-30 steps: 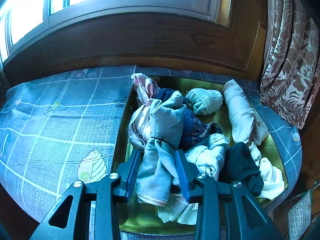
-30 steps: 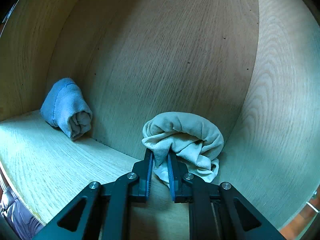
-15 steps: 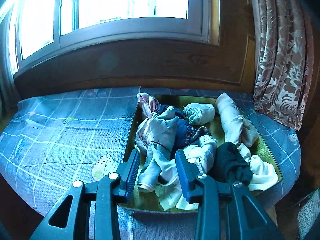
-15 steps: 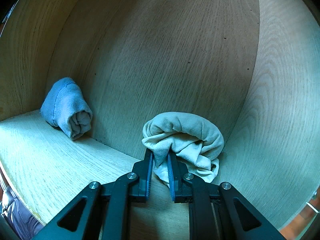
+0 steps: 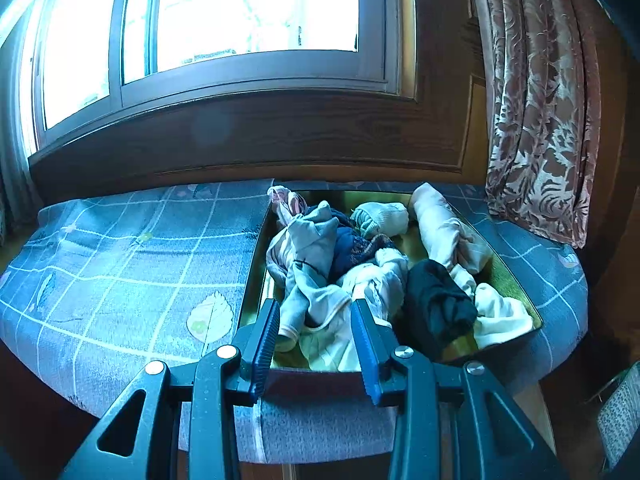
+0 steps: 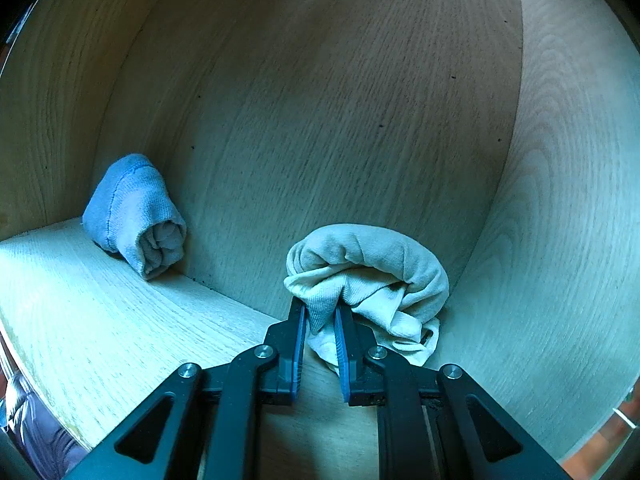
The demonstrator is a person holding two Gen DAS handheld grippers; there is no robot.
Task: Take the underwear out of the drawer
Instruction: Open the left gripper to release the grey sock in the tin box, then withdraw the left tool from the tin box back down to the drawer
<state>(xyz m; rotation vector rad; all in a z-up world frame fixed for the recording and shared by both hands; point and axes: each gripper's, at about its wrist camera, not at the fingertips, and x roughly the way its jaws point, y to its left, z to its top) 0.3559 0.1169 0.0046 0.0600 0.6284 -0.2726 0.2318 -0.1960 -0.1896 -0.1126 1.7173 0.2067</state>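
Home bedroom: curtain (image 5: 536, 92), window (image 5: 240, 12), underwear in wooden drawer (image 6: 320, 100).

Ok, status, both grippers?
Right gripper shut on cream roll in drawer. Left gripper open, empty, over tray. Blue roll remains. Nothing blocking.

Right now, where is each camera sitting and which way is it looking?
Left wrist: on the open left gripper, looking slantwise down at the gold tray under a window.
Right wrist: on the right gripper, looking down into the pale wooden drawer, pinching the cream rolled underwear near a blue roll.
Shared: only black fingers show; no object appears in both.
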